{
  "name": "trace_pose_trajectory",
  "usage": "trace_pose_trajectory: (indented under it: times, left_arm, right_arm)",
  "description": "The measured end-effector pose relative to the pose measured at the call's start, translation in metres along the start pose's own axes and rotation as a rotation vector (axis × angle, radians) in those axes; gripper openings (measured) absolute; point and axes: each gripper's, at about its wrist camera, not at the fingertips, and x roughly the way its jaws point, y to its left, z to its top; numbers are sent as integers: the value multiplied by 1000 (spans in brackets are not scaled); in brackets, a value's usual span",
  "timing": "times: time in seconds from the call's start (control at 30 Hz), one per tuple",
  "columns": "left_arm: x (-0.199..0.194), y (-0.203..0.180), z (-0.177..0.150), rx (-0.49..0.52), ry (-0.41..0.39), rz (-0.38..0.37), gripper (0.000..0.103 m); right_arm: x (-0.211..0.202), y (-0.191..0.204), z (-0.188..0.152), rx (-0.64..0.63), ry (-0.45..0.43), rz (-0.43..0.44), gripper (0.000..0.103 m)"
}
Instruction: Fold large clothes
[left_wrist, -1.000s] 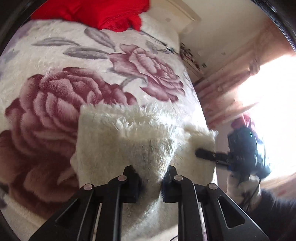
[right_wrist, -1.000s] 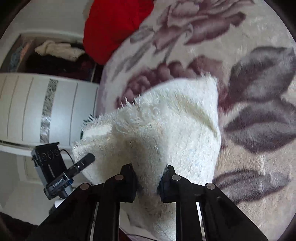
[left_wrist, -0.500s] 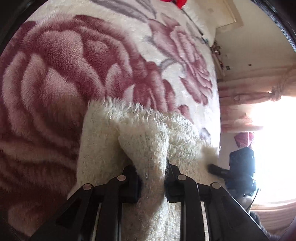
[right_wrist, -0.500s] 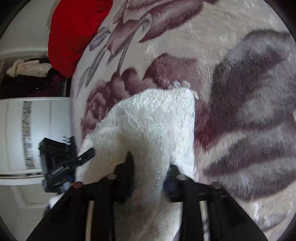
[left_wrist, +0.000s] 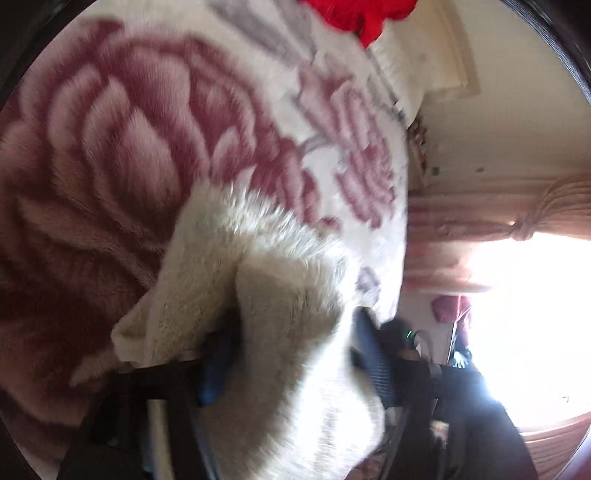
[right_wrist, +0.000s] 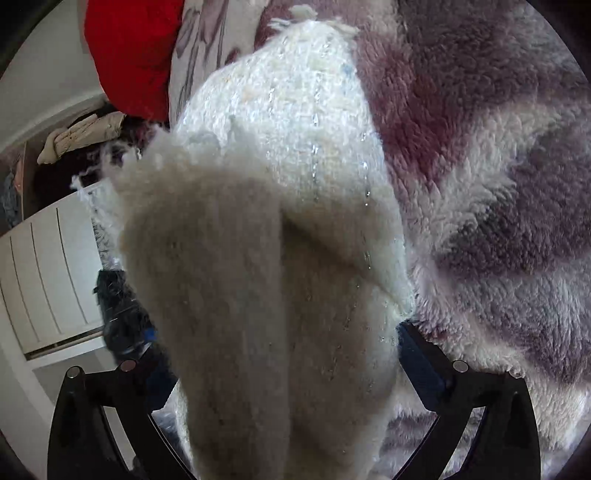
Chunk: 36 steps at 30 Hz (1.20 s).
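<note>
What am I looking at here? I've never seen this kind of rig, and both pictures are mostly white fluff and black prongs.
There is no robot. A person holds a gripper in each hand, and each has a fisheye camera looking forward along its two jaws. One picture comes from the left gripper and is blurred by motion. The other comes from the right gripper. The black prongs at the bottom are those jaws. The white fluff is a cream fluffy garment lying on a plush rose-patterned blanket. In both views the jaws stand spread apart with the garment bulging between them, so it looks loose rather than pinched. A red cloth lies at the blanket's far end.
</note>
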Motion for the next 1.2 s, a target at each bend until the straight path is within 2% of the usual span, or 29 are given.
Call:
trace_pose_trajectory:
  times: [0.03, 0.07, 0.1, 0.17, 0.23, 0.3, 0.37, 0.43, 0.5, 0.57, 0.63, 0.73, 0.8, 0.83, 0.87, 0.93, 1.0, 1.07, 1.13, 1.2]
  left_arm:
    - [-18, -6, -5, 5, -44, -18, 68]
    - [-28, -8, -8, 8, -69, -23, 68]
    - [-43, -12, -13, 15, -104, -19, 68]
    - [-79, -17, -31, 28, -194, 21, 68]
    - [-107, -17, -52, 32, -256, 72, 68]
    - [-128, -11, -78, 33, -291, 141, 68]
    - [-141, 4, -108, 17, -300, 250, 68]
    - [-146, 26, -143, -20, -290, 330, 68]
    - [-142, 48, -172, -46, -257, 410, 68]
    - [-128, 73, -206, -54, -206, 538, 68]
    - [-104, 96, -243, -46, -151, 656, 68]
    - [-71, 123, -276, -65, -81, 729, 69]
    - [-60, 123, -285, -1, -128, 771, 81]
    - [-54, 121, -285, 22, -146, 764, 99]
    - [-46, 121, -281, 24, -148, 761, 103]
    - [-35, 121, -275, 12, -160, 848, 103]
    - [-28, 118, -270, 4, -191, 909, 103]
    - [-29, 118, -262, -39, -186, 918, 103]
    - [-41, 113, -257, -99, -203, 881, 103]
    - [-67, 103, -257, -171, -279, 761, 103]
  right_arm:
    - [-5, 0, -9, 6, -49, -4, 86]
    - [-13, -1, -22, 29, -109, 17, 59]
    - [-24, -5, -39, 82, -190, 37, 53]
    - [-44, -11, -86, 172, -342, 90, 46]
    - [-57, -27, -149, 319, -500, 189, 42]
    - [-53, -39, -221, 433, -609, 205, 41]
    - [-30, -48, -266, 486, -580, 167, 41]
    - [-11, -61, -286, 532, -511, 156, 42]
    - [-12, -64, -283, 519, -450, 123, 61]
    - [-24, -52, -266, 435, -398, 29, 62]
    - [-45, -26, -246, 298, -341, -116, 63]
    - [-75, 27, -217, 67, -294, -275, 75]
    - [-84, 65, -198, -67, -257, -357, 79]
    - [-84, 86, -188, -141, -236, -394, 79]
    - [-86, 104, -179, -217, -211, -439, 79]
    - [-76, 145, -159, -386, -153, -511, 83]
    - [-60, 166, -143, -522, -65, -544, 94]
    - [-41, 173, -112, -611, 2, -562, 97]
    - [-33, 160, -69, -592, 41, -610, 98]
    - [-25, 147, -28, -528, 58, -623, 98]
